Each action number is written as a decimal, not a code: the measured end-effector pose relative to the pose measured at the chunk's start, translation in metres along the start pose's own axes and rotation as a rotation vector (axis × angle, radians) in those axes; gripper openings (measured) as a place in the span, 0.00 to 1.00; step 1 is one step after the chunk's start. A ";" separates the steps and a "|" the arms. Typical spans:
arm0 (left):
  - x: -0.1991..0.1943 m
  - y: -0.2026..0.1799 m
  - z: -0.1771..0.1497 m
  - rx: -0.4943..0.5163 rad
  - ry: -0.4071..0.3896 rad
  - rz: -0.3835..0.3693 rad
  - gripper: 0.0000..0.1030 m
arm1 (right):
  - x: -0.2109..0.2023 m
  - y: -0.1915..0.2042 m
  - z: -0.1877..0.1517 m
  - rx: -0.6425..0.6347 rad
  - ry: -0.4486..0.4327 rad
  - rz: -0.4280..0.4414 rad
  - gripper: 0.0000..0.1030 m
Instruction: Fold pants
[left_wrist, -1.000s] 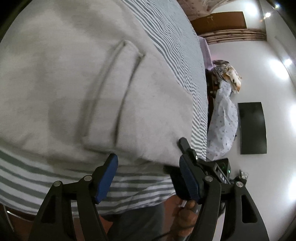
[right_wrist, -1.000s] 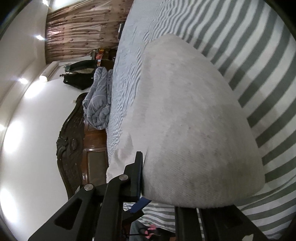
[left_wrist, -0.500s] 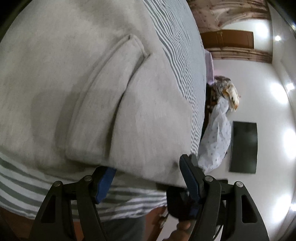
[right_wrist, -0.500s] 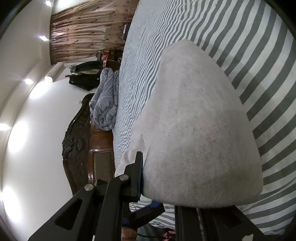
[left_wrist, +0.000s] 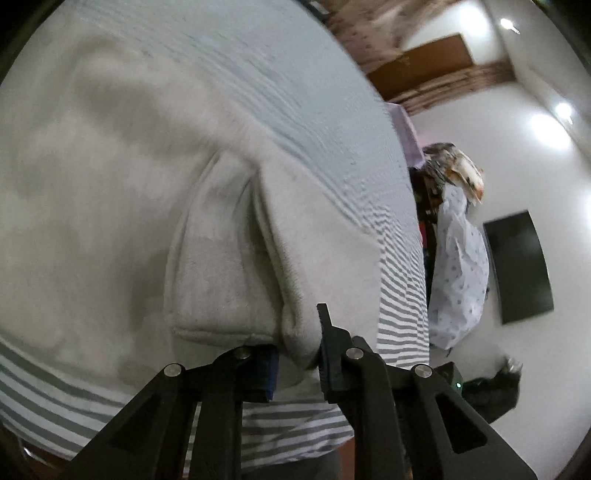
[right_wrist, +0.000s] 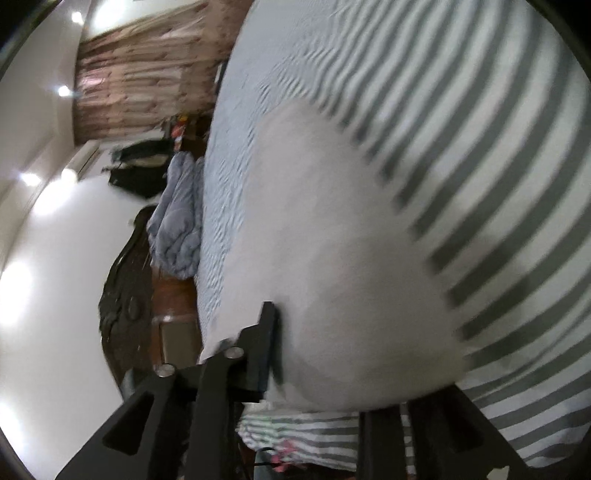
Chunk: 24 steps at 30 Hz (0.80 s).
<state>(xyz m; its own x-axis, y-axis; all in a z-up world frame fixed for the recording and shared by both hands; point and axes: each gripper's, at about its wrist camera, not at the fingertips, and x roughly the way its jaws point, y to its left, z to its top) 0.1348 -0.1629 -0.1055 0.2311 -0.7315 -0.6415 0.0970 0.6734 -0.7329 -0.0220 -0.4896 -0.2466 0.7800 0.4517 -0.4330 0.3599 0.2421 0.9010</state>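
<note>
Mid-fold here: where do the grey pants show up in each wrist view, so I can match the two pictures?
Left wrist: the grey pants fill the left and centre; their near edge, by the pocket, sits pinched in the left gripper.
Right wrist: they fill the centre, near edge between the right gripper's fingers.
Shared landmark: the striped bedsheet underneath.

The pants (left_wrist: 140, 206) lie on the bed (left_wrist: 295, 92), their near edge at the bed's near side. A bundled blanket (right_wrist: 177, 218) sits beside the bed's left edge.
</note>
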 end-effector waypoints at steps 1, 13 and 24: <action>-0.006 -0.005 0.001 0.042 -0.013 -0.001 0.17 | 0.000 -0.001 0.001 0.010 0.008 0.017 0.22; -0.003 0.057 -0.009 0.053 0.103 0.136 0.19 | 0.027 0.016 -0.026 -0.152 0.104 -0.167 0.16; -0.023 0.047 -0.001 0.113 0.123 0.123 0.25 | 0.007 0.038 -0.035 -0.256 0.212 -0.355 0.42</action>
<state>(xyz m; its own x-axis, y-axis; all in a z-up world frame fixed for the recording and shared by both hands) 0.1328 -0.1146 -0.1259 0.1287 -0.6460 -0.7524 0.1847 0.7610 -0.6218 -0.0208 -0.4470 -0.2165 0.5008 0.4617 -0.7321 0.4263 0.6045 0.6729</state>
